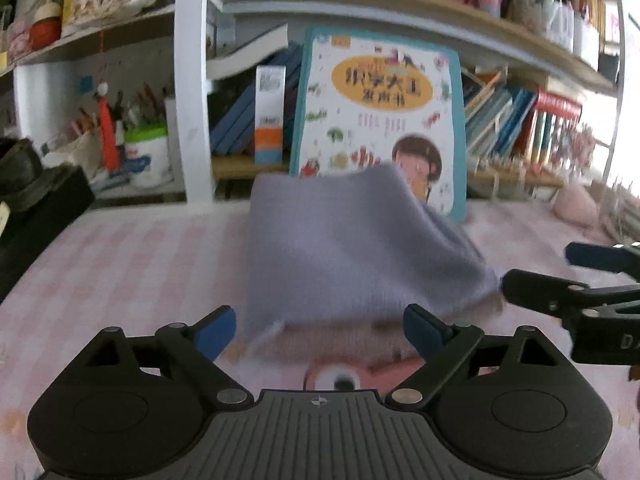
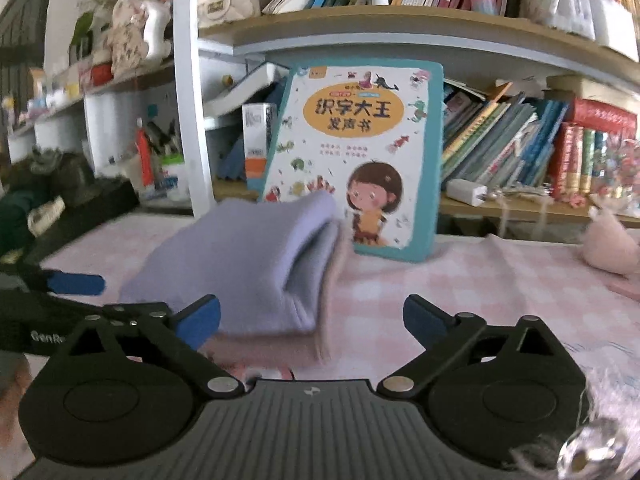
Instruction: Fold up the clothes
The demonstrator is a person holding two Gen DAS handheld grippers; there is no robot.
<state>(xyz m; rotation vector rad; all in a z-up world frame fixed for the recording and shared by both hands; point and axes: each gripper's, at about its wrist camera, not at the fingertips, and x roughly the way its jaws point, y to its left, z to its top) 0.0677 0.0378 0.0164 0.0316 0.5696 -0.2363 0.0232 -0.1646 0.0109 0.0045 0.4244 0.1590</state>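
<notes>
The folded lilac garment [image 1: 352,248] lies on the pink checked cloth [image 1: 120,264], just ahead of both grippers. The left gripper [image 1: 320,330] and right gripper [image 2: 312,320] are spread wide, grasping nothing.

Lavender garment [image 1: 344,248], pink-checked tablecloth [image 1: 132,256]

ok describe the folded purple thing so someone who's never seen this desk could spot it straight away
Start at the bookshelf behind the pink checked tablecloth; a big teal-edged children's book leans against it. Just in front of that book lies the lavender garment, folded over on a pink layer. It is the only purple cloth there, soft and doubled, unlike the stiff books behind.
</notes>
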